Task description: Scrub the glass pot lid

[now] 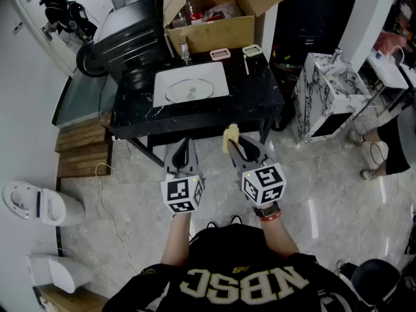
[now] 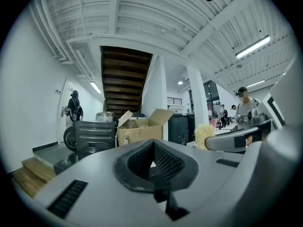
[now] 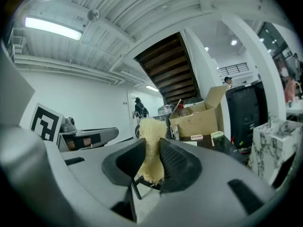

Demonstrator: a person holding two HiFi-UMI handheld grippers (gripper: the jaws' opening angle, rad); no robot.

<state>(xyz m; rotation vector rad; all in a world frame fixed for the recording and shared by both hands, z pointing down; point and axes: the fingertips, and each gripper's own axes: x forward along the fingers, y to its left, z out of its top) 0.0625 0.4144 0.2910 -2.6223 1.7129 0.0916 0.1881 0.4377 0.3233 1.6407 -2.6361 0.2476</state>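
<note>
Grip comes first: the right hand-held gripper (image 3: 150, 157) is clenched on a yellow, fibrous scrubber (image 3: 151, 135), which sticks out past the tips of the jaws. The left hand-held gripper (image 2: 152, 161) is closed with nothing between its jaws. Both are held about level in front of the person, well apart from the black counter (image 1: 260, 93). There the glass pot lid (image 1: 189, 90) lies flat in a white basin (image 1: 161, 83), in front of an open cardboard box (image 1: 214, 34).

The step in hand seems to be the approach. To do it well, I think the right side should keep its pinch firm and bring the free end of the scrubber onto the glass. The left side should open first and then steady the lid at its rim, because a loose lid would probably slide under rubbing.
</note>
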